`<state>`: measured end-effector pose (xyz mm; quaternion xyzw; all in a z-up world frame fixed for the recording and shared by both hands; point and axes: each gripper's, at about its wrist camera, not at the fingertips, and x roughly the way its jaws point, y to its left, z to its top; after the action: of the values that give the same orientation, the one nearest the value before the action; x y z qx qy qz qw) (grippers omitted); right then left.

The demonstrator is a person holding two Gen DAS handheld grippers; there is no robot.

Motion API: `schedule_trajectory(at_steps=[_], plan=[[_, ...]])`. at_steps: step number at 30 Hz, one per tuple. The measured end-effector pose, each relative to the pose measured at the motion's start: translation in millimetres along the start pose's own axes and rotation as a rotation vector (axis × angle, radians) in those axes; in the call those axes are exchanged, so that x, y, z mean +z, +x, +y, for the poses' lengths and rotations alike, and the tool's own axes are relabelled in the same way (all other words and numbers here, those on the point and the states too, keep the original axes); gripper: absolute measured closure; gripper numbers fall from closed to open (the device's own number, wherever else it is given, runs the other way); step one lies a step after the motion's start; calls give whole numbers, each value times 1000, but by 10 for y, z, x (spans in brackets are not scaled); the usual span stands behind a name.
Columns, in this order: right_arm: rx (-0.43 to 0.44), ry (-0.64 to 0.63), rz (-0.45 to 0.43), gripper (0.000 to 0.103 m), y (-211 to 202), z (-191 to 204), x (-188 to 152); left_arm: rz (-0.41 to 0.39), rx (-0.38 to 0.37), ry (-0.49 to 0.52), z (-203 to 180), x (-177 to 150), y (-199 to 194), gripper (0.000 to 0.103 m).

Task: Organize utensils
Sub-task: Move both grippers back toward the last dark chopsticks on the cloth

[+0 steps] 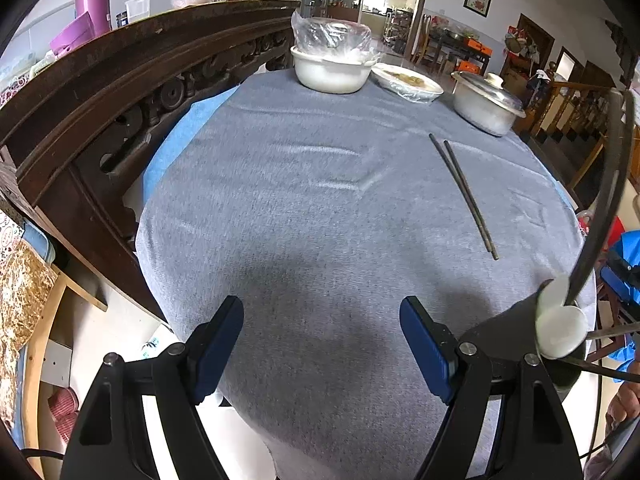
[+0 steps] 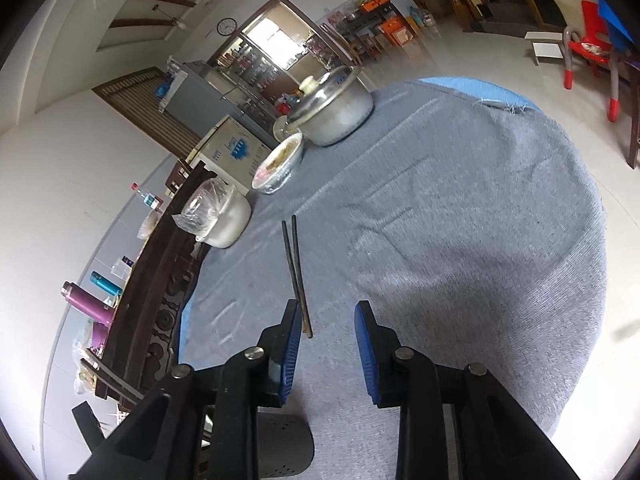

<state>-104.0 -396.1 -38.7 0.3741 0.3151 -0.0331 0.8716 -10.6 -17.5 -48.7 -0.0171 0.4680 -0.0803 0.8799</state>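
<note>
A pair of dark chopsticks lay side by side on the grey tablecloth, close together and nearly parallel, their far tips towards the dishes at the table's back edge. Taking the chopsticks as the landmark: beyond their far ends stood a white bowl covered with clear plastic, a shallow wrapped dish of food next to it, and a lidded metal pot on the far side of that. A dark carved wooden rail ran along the table edge well away from the chopsticks, on the bowl's side.

The right gripper pointed downward and forward at the cloth, tilted in its own view, with the near ends of the chopsticks just ahead of its left-hand blue pad. Its tongs stood partly spread and pinched nothing; the chopsticks lay in front of that finger, not between the two. A dark perforated holder showed beneath this gripper at the near table edge.

The left gripper angled steeply down over bare cloth, well apart from the chopsticks, its tongs spread wide and empty. A white spoon showed at the near right edge of the left view.
</note>
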Motion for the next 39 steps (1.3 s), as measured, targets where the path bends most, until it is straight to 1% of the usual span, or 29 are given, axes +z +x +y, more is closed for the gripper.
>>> schedule_trajectory(at_steps=[14, 23, 29, 31, 35, 39], plan=[[-11, 64, 54, 72, 312, -283, 58, 40, 38, -23, 96, 142, 307, 22], [-8, 67, 95, 72, 562, -307, 175, 53, 60, -1, 113, 291, 499, 22], [4, 16, 128, 72, 860, -152, 352, 64, 79, 2, 184, 419, 651, 22], [16, -14, 155, 72, 1034, -50, 440, 64, 83, 7, 196, 473, 693, 22], [13, -97, 202, 72, 1402, 187, 595, 54, 90, 27, 183, 604, 757, 22], [38, -153, 246, 72, 1763, 414, 747, 39, 94, 58, 143, 760, 801, 22]])
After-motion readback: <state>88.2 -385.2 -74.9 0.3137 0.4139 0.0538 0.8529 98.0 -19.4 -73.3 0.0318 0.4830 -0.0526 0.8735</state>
